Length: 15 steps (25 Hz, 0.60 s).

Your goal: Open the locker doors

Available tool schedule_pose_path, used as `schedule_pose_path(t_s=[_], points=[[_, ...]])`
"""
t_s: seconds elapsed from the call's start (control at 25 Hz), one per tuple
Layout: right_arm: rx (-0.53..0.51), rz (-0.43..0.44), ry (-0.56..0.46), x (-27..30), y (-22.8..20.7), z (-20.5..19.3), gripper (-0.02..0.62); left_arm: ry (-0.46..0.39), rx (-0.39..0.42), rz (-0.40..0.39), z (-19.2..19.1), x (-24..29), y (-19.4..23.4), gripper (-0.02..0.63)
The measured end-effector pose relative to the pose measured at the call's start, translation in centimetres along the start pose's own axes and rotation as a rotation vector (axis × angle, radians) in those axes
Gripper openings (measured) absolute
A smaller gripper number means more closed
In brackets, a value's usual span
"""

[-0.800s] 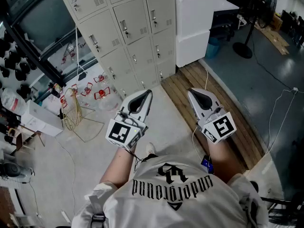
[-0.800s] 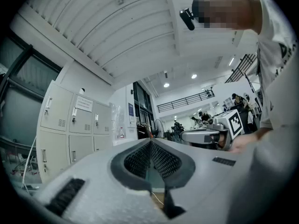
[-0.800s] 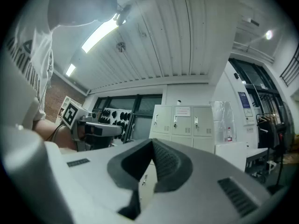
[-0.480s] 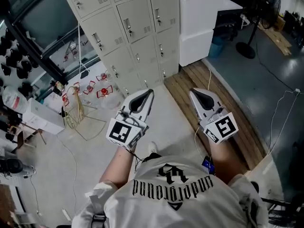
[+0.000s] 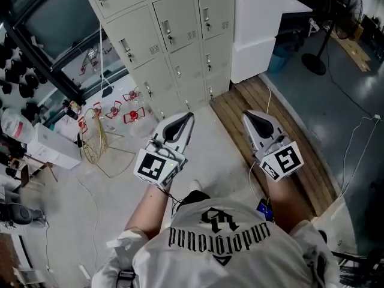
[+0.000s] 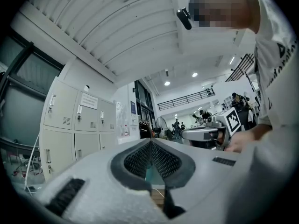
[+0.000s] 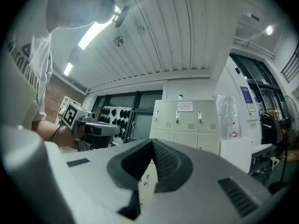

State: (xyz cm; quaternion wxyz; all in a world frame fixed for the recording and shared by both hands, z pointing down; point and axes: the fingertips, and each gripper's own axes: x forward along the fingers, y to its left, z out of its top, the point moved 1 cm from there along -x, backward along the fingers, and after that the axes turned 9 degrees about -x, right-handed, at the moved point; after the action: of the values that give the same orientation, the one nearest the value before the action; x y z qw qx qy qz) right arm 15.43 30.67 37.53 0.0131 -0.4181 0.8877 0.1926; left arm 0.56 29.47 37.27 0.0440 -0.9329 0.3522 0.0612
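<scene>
A bank of beige metal lockers (image 5: 174, 35) stands ahead of me, every door shut, each with a small handle and vent slots. My left gripper (image 5: 183, 120) and right gripper (image 5: 248, 116) are held side by side at waist height, pointing toward the lockers and well short of them. Both are shut with nothing between the jaws. In the left gripper view my left gripper (image 6: 150, 143) has the lockers (image 6: 77, 125) off to its left. The right gripper view has my right gripper (image 7: 152, 143) pointing straight at the lockers (image 7: 184, 120).
A white cabinet (image 5: 264, 23) stands right of the lockers, with a wooden platform (image 5: 282, 137) on the floor before it. A wire basket (image 5: 93, 140), red-capped items (image 5: 129, 117) and cables lie at the left. A fan stand (image 5: 316, 62) is at the far right.
The lockers and the white cabinet have slid a little to the right in the head view. Both grippers stay shut and nearly still; the right one has drifted slightly right.
</scene>
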Motion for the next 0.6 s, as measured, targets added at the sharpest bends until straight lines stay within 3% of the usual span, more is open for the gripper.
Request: schedule_pose_path(t_s=[0.12,0.2,0.32,0.6], points=[[-0.010,-0.012,0.010,3.0,-0.1,-0.6,0.008,-0.009,0.000,-0.001,0.1,0.3,3.0,0.006],[-0.011,-0.024,0.017,5.4,-0.4,-1.1,0.068,-0.013,0.000,-0.008,0.0,0.6,5.5,0.007],[-0.001,-0.046,0.029,9.5,-0.9,-1.8,0.108,-0.013,0.000,-0.018,-0.2,1.1,9.6,0.008],[0.016,-0.074,0.050,18.5,-0.9,-2.5,0.132,-0.001,0.013,-0.060,0.6,2.2,18.2,0.008]])
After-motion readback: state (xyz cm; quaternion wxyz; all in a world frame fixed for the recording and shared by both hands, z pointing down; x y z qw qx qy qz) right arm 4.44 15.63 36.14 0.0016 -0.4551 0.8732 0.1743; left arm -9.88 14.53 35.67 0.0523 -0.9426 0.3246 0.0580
